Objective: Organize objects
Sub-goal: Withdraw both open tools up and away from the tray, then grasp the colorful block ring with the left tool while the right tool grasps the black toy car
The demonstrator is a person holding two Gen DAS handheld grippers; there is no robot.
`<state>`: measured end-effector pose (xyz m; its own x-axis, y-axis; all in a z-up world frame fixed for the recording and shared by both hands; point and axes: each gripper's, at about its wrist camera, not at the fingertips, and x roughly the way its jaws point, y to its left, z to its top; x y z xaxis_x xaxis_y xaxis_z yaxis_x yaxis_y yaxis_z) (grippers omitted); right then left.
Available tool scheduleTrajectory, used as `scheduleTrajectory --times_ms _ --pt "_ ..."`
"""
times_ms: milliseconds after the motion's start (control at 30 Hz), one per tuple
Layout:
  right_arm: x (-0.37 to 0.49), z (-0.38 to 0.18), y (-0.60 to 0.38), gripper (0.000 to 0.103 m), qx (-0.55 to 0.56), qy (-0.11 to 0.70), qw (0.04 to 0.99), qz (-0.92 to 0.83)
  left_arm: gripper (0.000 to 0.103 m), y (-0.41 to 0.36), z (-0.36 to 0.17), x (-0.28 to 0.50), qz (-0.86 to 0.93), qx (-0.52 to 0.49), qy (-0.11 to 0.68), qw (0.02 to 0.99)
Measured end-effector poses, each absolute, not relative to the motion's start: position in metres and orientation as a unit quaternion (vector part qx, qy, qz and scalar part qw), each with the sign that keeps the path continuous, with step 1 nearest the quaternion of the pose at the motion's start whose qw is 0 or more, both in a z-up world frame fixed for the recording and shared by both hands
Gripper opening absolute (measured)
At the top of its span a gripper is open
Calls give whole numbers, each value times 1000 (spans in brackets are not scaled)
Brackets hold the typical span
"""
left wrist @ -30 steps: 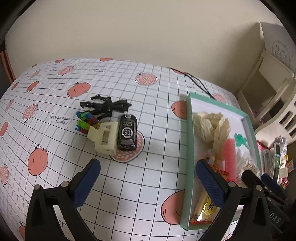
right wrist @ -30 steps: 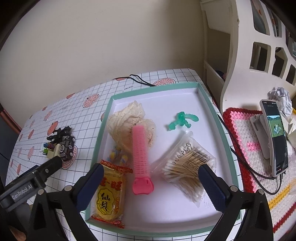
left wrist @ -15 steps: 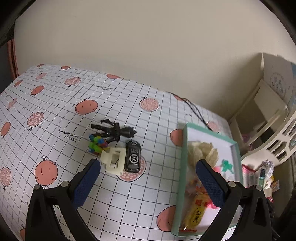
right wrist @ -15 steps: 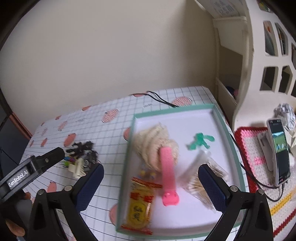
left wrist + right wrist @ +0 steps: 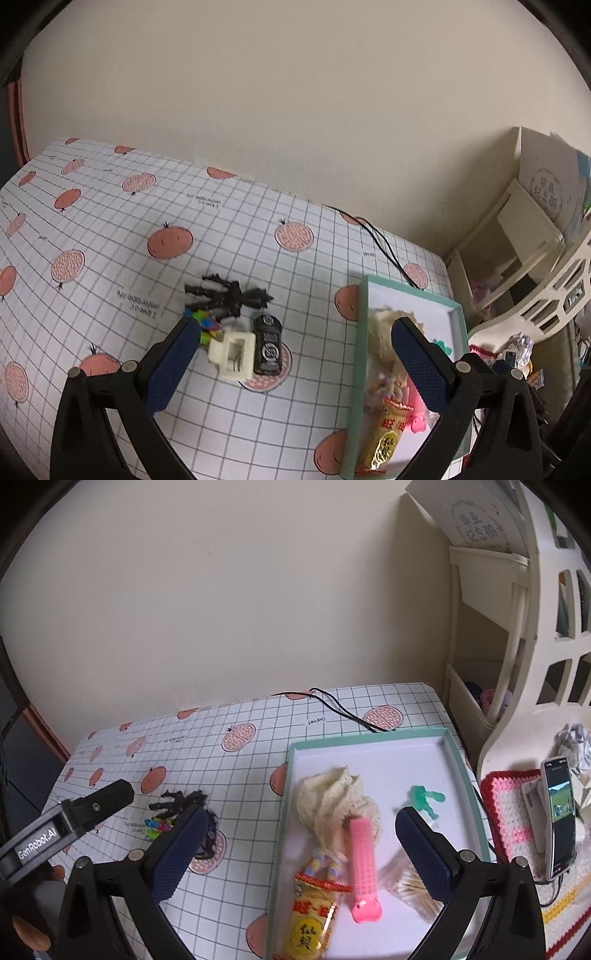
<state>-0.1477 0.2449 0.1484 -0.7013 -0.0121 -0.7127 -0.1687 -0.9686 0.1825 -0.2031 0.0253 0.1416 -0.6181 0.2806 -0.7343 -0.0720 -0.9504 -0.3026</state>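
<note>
Left gripper [image 5: 295,363]: 2 matte black arms with dark-blue knurled pads [image 5: 173,365], spread wide, nothing between them, held above the table. Right gripper [image 5: 301,849]: same build, jaws equally wide apart, empty, held over the tray's near left edge. Table covered by a glossy white tablecloth [image 5: 110,229] with black grid lines and salmon-pink round fruit prints. Loose cluster on the cloth, at 9 o'clock of the tray and apart from it: black spiky plastic figure [image 5: 227,293] lying flat; just below it, at its 7 o'clock, a small multicoloured block toy [image 5: 207,323]; a cream boxy hair claw clip [image 5: 232,350], hard plastic with open rectangular frames; touching the clip at its 3 o'clock, a glossy black toy car [image 5: 268,343] with a round white emblem on the roof. Tray [image 5: 458,760]: shallow rectangle, mint-green rim, smooth white floor. Inside it: crumpled cream knitted cloth [image 5: 332,801] at the far left; pink ribbed cylindrical hair roller [image 5: 364,864] lying lengthways against the cloth; translucent green plastic figure [image 5: 424,799] at 3 o'clock of the cloth; clear bag of cotton swabs [image 5: 410,890], partly hidden by the right pad; yellow-and-red crinkly snack packet [image 5: 314,919] at the near left corner. A thin black cable [image 5: 343,710] runs across the cloth beyond the tray.
</note>
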Motion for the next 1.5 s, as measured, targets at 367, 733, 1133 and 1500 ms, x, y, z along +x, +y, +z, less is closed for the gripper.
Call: scheduleTrajectory --times_ms 367,733,1133,1500 --pt "-183 146 197 103 -384 76 4 920 103 -14 133 -236 889 -439 -109 74" --pt "-216 118 165 103 -407 68 -20 911 103 -42 99 -260 863 -486 -117 70" --pt "-232 67 144 102 -453 66 -37 888 103 -50 58 -268 839 -526 -130 52" --pt "-239 32 132 86 -492 53 -35 868 96 -47 31 -272 824 -548 -139 47"
